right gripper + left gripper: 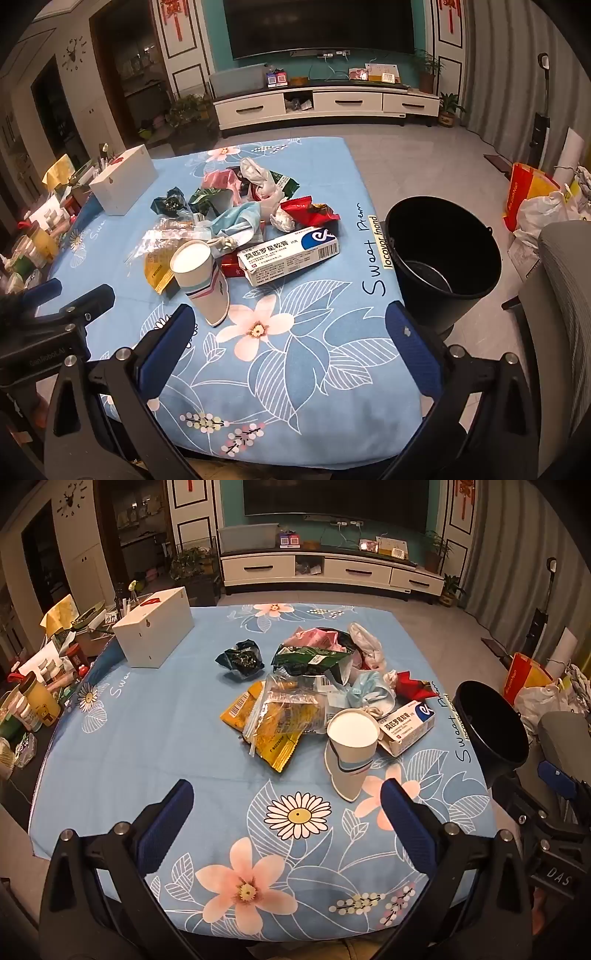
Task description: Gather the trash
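A pile of trash lies mid-table: a paper cup [351,753] [201,277] standing upright, a white medicine box [406,727] [288,254], yellow wrappers [273,723], a green packet [314,661], a dark crumpled wrapper [242,659], a blue face mask [240,219] and a red wrapper [308,212]. A black bucket [443,258] [487,731] stands at the table's right edge, empty-looking. My left gripper [288,823] is open and empty, near the front edge, just before the cup. My right gripper [291,350] is open and empty, between the cup and the bucket.
A white box [155,627] stands at the table's back left. Jars and clutter [33,705] crowd the left side. A grey chair [561,295] and bags [535,199] are on the right. The blue flowered cloth [147,738] covers the table.
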